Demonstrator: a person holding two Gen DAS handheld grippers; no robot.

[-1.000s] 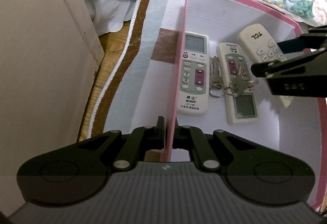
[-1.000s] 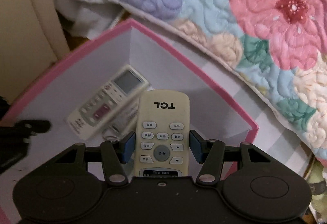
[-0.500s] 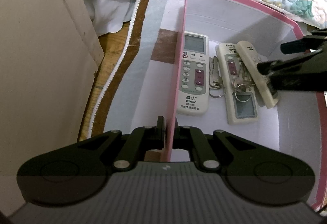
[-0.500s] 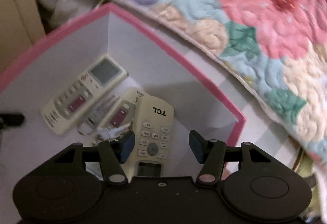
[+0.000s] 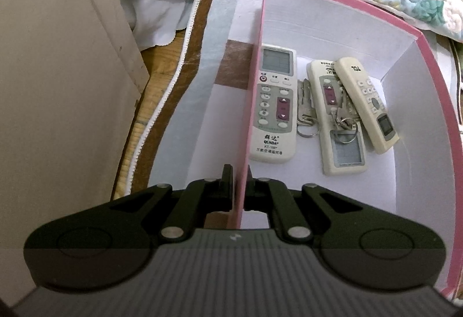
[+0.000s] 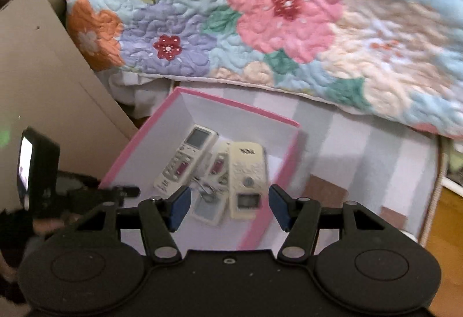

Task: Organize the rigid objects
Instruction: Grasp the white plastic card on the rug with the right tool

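Remotes (image 5: 275, 105), smooth slim plastic slabs, lie inside thin-walled pink box (image 5: 256, 91).

The black left gripper (image 5: 238, 186) is clamped on the near wall of a pink-rimmed white cardboard box (image 5: 341, 3). Inside lie three white plastic remotes (image 5: 273, 108) and metal keys (image 5: 306, 111).

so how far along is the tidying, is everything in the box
Mostly done, from what shows. Three remotes lie inside the pink box: the big remote, the middle remote with keys around it, and the TCL remote leaning on it. The left tool is clamped on the box wall; the right tool is open and empty. Nothing else loose is visible.
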